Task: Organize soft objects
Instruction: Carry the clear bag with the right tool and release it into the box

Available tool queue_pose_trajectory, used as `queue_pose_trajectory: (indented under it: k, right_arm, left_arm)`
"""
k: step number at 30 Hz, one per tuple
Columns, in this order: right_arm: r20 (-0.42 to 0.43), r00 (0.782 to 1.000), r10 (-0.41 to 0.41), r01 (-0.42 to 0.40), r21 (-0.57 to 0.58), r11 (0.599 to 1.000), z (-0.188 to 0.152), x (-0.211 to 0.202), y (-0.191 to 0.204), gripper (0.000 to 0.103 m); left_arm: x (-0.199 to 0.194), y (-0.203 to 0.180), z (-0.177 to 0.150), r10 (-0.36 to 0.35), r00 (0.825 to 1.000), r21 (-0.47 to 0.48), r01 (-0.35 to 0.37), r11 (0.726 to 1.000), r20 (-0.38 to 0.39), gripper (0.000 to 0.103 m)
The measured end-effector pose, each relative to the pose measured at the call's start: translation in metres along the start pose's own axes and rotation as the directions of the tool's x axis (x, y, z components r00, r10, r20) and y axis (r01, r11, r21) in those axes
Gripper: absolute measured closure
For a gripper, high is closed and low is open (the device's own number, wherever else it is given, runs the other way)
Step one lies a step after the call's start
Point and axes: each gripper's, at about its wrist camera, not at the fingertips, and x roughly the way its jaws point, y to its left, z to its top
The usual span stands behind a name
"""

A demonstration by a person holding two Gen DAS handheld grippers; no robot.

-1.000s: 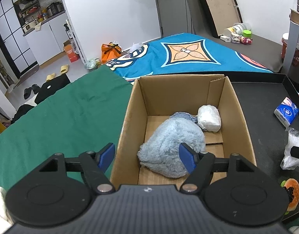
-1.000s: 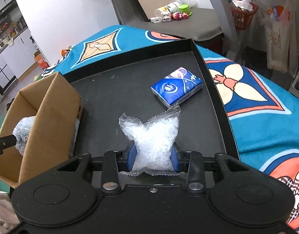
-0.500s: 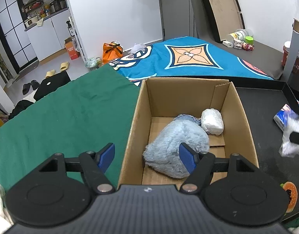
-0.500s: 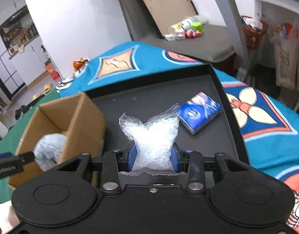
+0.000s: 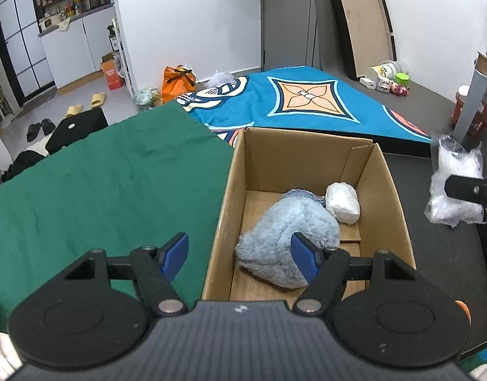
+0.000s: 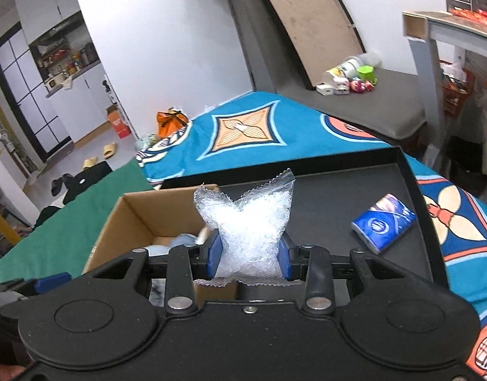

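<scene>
Right gripper (image 6: 248, 258) fingers pinch a crinkly clear plastic bag of white beads (image 6: 246, 222) near the open brown cardboard box (image 6: 141, 219); slippery film may slide out short of it, while the left gripper (image 5: 240, 255), holding nothing, narrows its wide fingers.

One cardboard box (image 5: 306, 165) stands open. Two soft things lie in it: one blue plush (image 5: 287, 241) and one white bundle (image 5: 342, 202) toward its far right corner. One clear bag of beads (image 6: 247, 222) is counted. One blue tissue pack (image 6: 383, 227) lies near the right edge of the one black tray (image 6: 411, 171). Two cloths: one green (image 5: 100, 184), one patterned blue (image 5: 306, 101).
</scene>
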Motion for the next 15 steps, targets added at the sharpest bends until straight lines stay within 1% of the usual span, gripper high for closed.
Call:
queue_pose_trajectory:
  k: [3,6,8,10,15]
  right_arm:
    - [0.004,1.000,0.010,-0.010,-0.006,1.000,0.002,-0.001,0.009,0.067]
    - [0.006,1.000,0.021,-0.021,-0.017,1.000,0.004,0.000,0.018,0.067]
    - [0.006,1.000,0.027,-0.027,-0.023,0.999,0.004,0.000,0.024,0.067]
    - [0.004,0.999,0.034,-0.033,-0.027,0.999,0.003,0.001,0.030,0.067]
    - [-0.002,0.999,0.049,-0.049,-0.040,0.998,0.000,0.001,0.045,0.067]
  left_arm:
    - [0.000,0.004,-0.002,-0.010,1.000,-0.005,0.010,1.000,0.002,0.037]
    - [0.000,0.008,-0.003,-0.023,1.000,-0.017,0.023,1.000,-0.002,0.046]
    - [0.000,0.011,-0.004,-0.035,0.999,-0.036,0.034,0.999,-0.012,0.056]
    - [0.002,0.012,-0.005,-0.046,0.999,-0.040,0.045,0.998,-0.020,0.062]
    - [0.002,0.018,-0.009,-0.055,0.998,-0.049,0.053,0.997,-0.028,0.074]
